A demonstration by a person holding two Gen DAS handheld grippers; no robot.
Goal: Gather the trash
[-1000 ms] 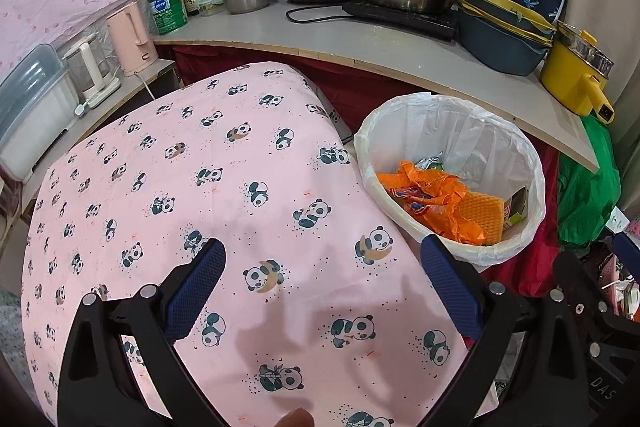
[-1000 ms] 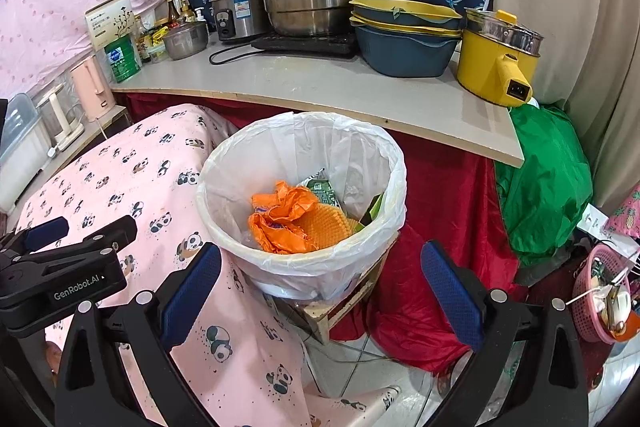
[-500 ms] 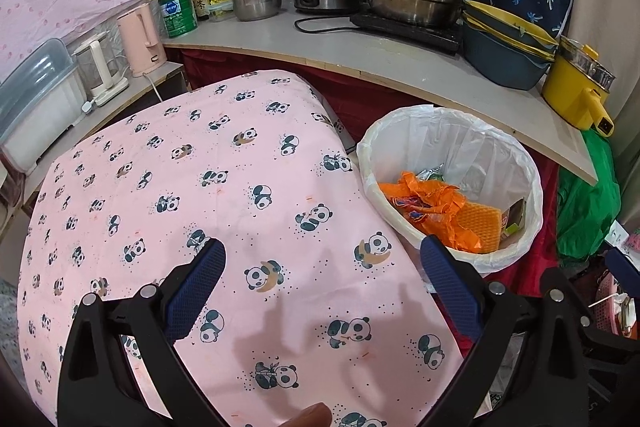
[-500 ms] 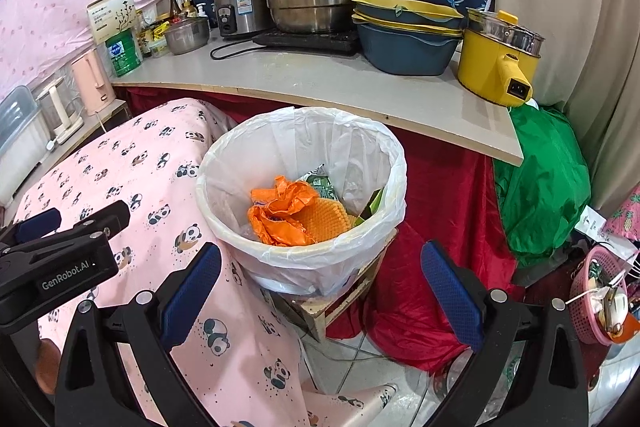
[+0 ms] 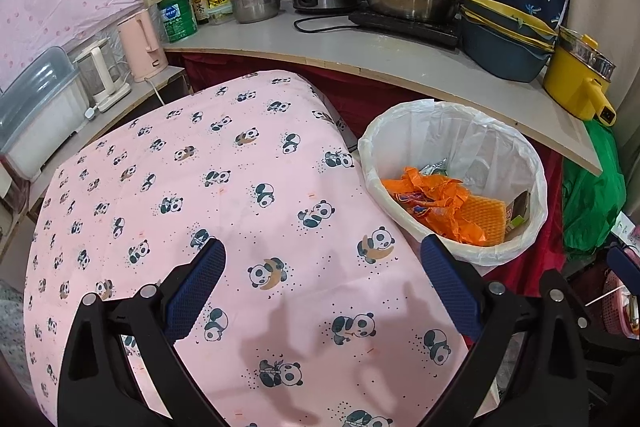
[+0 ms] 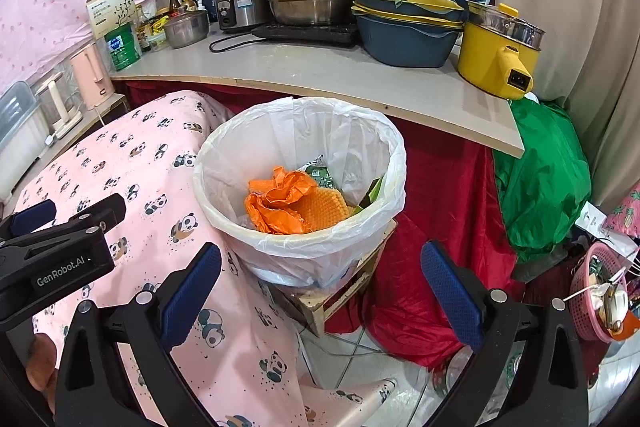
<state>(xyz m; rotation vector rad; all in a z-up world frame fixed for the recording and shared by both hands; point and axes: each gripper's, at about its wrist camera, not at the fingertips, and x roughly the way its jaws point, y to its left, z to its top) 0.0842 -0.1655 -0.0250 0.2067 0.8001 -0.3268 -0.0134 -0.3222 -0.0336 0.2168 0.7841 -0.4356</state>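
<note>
Both hand-held grippers, left (image 5: 322, 283) and right (image 6: 320, 285), wide and empty; white-lined round trash bin (image 6: 224, 163) with crumpled orange wrappers (image 6: 280, 203) off table's right edge, right nearer.

The white-lined round trash bin (image 6: 300, 163) hides its lower contents beneath crumpled orange plastic wrappers (image 6: 280, 203). Labels on the small bottles (image 5: 208, 1) at the grey countertop's back left corner are too small to read.
</note>
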